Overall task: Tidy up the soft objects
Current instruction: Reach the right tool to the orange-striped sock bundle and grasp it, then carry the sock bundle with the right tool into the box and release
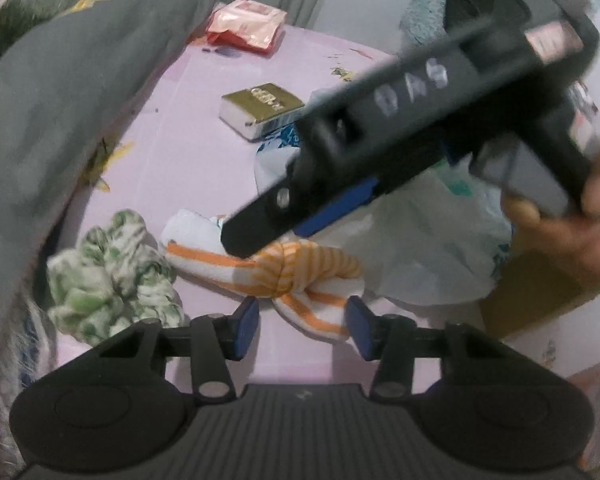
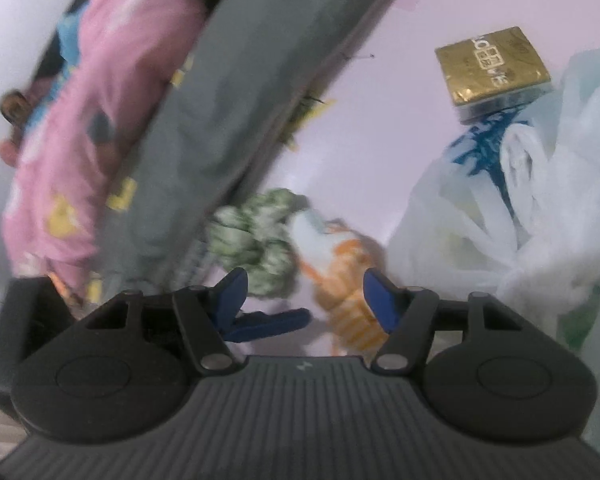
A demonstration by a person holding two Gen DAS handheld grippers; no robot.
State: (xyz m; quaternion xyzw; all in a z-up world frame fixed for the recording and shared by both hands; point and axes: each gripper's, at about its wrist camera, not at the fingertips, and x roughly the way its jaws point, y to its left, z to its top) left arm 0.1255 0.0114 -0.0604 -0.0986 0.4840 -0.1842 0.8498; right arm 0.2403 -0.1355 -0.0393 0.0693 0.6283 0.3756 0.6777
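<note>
An orange-and-white striped cloth (image 1: 300, 272), knotted in the middle, lies on the pink sheet (image 1: 188, 128). A crumpled green-and-white cloth (image 1: 112, 276) lies just to its left. My left gripper (image 1: 303, 328) is open, with the lower tail of the striped cloth between its blue pads. The right gripper (image 1: 268, 228) reaches in from the upper right, one black finger over the top of the striped cloth. In the right wrist view the right gripper (image 2: 306, 300) is open; the striped cloth (image 2: 352, 280) sits by its right pad and the green cloth (image 2: 256, 236) beyond its left pad.
A grey garment (image 1: 60, 100) fills the left side, with a pink garment (image 2: 100, 100) behind it. A gold box (image 1: 260, 108), a red-pink packet (image 1: 248, 26) and a white plastic bag (image 1: 428, 240) lie farther back and right. A hand (image 1: 560, 232) holds the right gripper above brown cardboard (image 1: 532, 292).
</note>
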